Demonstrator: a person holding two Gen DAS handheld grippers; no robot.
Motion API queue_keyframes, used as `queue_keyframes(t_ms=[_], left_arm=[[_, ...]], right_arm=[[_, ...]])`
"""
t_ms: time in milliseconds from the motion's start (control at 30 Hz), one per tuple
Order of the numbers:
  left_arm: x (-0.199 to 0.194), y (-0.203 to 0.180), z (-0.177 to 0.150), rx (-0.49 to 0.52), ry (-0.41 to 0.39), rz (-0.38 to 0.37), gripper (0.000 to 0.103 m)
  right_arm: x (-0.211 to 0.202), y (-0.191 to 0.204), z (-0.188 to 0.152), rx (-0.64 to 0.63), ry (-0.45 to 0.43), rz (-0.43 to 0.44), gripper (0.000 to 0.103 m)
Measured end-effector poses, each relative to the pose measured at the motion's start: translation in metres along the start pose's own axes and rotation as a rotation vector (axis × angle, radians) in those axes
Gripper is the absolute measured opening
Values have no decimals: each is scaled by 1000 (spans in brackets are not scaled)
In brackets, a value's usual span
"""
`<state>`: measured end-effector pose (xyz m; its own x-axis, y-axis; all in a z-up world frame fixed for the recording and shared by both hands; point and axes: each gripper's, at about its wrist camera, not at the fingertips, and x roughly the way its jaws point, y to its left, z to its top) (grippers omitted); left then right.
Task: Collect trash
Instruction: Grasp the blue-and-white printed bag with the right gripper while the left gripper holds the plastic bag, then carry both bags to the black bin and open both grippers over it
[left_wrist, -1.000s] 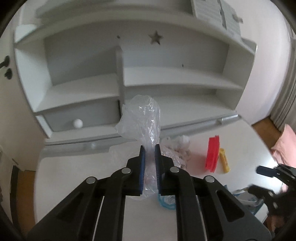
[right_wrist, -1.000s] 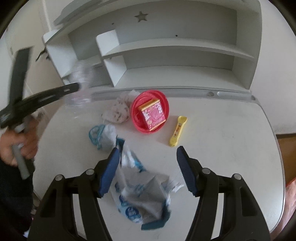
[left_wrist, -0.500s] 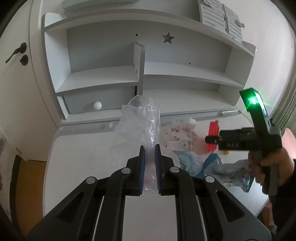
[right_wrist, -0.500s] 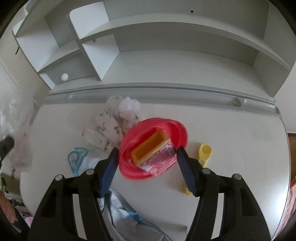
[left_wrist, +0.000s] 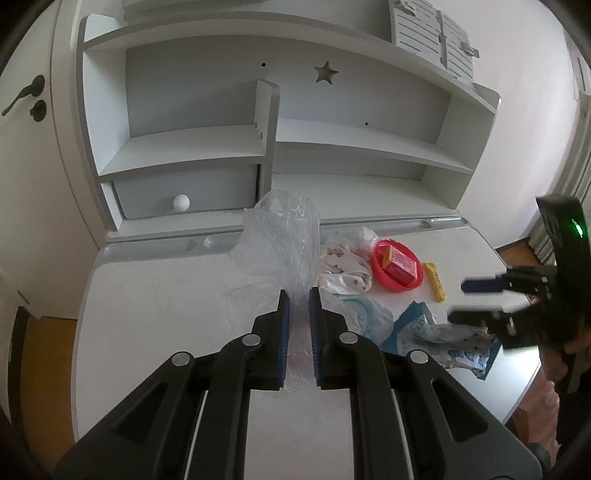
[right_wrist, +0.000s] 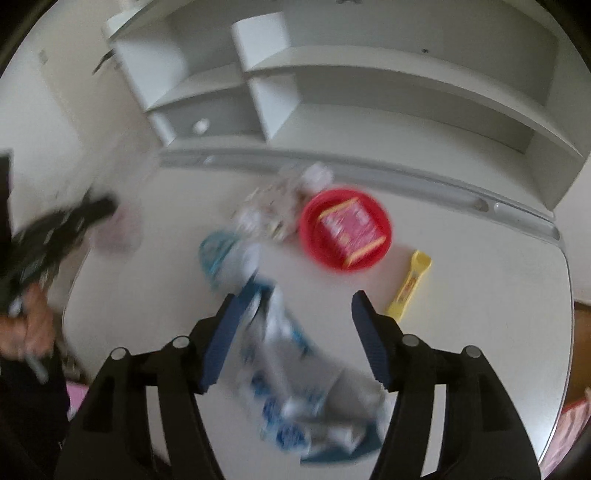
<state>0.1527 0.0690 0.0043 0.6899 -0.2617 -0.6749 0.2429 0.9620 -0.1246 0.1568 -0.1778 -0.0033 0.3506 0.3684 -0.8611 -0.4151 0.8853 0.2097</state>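
Between my left gripper's (left_wrist: 298, 295) pinched pads, a clear plastic bag (left_wrist: 282, 236) stands above the white desk (left_wrist: 155, 306). My right gripper (right_wrist: 295, 306) gapes wide over a blue-and-white wrapper (right_wrist: 295, 373); beyond sits a red bowl (right_wrist: 345, 229), then grey shelves (left_wrist: 354, 144).

Both wrist views face the shelves, sharing the red bowl (left_wrist: 398, 268) (right_wrist: 345, 229)

Clear plastic bag (left_wrist: 284, 243) upright, crumpled, pinched at bottom. Blue-white wrapper (left_wrist: 441, 338) flat on desk, 4 o'clock of bag; yellow wrapper (left_wrist: 434, 281) at 3 o'clock
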Motion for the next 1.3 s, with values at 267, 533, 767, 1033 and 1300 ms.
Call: queue_keyframes(t_ms=[267, 533, 767, 1033, 1300], left_arm=[[-1, -27, -13, 19, 35, -42, 10], [-10, -112, -16, 126, 38, -167, 10], [7, -254, -48, 303, 112, -451, 10], [27, -435, -135, 545, 245, -772, 9], [83, -528, -223, 687, 438, -807, 10]], right_arm=[[4, 18, -39, -134, 38, -136, 9], [-85, -39, -89, 108, -169, -166, 9], [-164, -125, -212, 451, -278, -346, 9], [-212, -201, -391, 869, -274, -550, 9], [-173, -253, -505, 1104, -163, -569, 9]])
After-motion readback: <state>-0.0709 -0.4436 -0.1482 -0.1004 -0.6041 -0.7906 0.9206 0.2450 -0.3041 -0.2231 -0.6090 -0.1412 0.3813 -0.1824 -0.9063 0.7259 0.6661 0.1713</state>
